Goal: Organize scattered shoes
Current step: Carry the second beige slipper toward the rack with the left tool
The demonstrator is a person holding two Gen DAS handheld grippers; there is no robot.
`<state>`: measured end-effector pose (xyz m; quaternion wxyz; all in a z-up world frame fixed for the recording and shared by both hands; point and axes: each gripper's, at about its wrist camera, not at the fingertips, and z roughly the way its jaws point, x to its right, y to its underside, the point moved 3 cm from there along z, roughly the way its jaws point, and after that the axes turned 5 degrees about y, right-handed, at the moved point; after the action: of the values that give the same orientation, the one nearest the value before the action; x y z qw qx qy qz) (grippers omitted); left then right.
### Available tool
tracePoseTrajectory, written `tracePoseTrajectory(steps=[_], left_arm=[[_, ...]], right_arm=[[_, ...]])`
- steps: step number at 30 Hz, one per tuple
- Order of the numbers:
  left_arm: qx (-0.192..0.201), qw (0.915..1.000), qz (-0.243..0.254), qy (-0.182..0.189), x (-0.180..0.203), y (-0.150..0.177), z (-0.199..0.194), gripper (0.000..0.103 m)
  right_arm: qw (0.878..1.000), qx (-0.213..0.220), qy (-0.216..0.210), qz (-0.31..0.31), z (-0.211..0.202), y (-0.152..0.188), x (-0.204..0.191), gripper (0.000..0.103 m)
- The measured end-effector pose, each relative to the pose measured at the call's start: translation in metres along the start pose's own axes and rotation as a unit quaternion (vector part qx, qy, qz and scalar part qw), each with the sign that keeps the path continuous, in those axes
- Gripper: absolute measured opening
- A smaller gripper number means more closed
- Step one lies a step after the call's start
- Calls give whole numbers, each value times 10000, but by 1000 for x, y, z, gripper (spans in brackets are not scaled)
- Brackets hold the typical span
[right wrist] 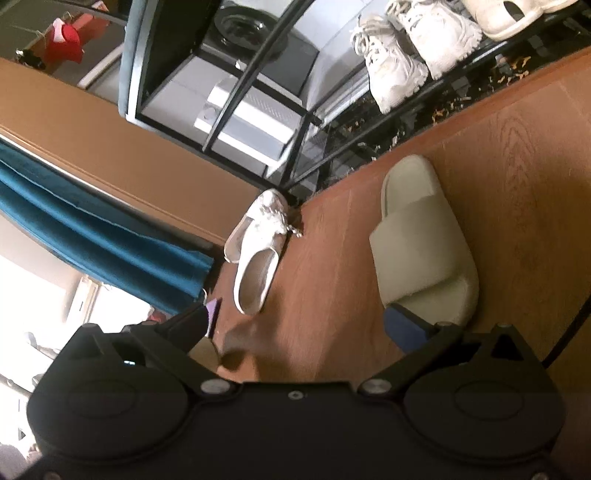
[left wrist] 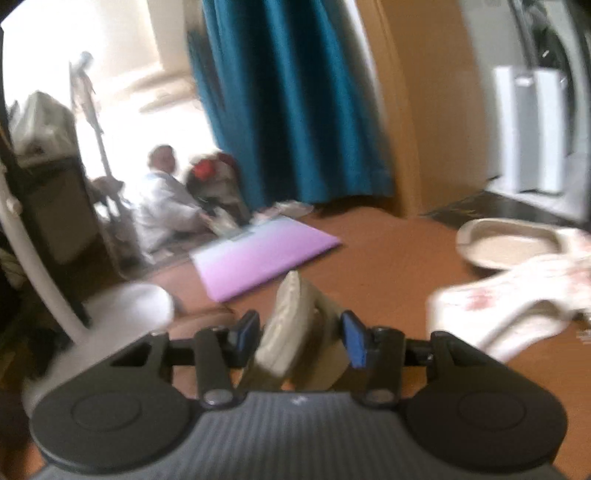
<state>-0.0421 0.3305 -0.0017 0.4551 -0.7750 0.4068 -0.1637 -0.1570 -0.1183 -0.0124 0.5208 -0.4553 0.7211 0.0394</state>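
Blurred floral slippers (left wrist: 517, 295), cut off at right edge.

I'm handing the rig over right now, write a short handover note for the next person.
Left gripper: a beige slide stands on edge between its fingers; a firm grip can't be confirmed through the blur.
Right gripper: open, empty, low over the wooden floor.
On the floor: the other beige slide, a white slip-on shoe, and two pale patterned slippers.
Done: white sneakers and a white clog already sit on the black rack.
Left: rack the held slide, its mate, then the rest.
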Motion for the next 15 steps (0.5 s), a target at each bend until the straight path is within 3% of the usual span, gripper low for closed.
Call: tracePoseTrajectory(steps=[3, 7, 8, 11, 15], left_arm=[[-565, 9954, -555, 532, -3, 11, -24, 46], [-1038, 9856, -900, 985, -4, 30, -44, 49], [-1184, 9843, -921, 934, -5, 35, -43, 50], [-1365, 9812, -1150, 727, -15, 42, -32, 75], [-1316, 9808, -1256, 707, -23, 40, -13, 82]], right_arm=[[9999, 74, -40, 85, -4, -2, 2, 103], [9997, 121, -59, 194, -10, -5, 6, 103], [9997, 141, -69, 200, -11, -5, 6, 103], [9993, 218, -116, 286, -16, -7, 9, 103], [9990, 214, -124, 366, -19, -9, 11, 103]])
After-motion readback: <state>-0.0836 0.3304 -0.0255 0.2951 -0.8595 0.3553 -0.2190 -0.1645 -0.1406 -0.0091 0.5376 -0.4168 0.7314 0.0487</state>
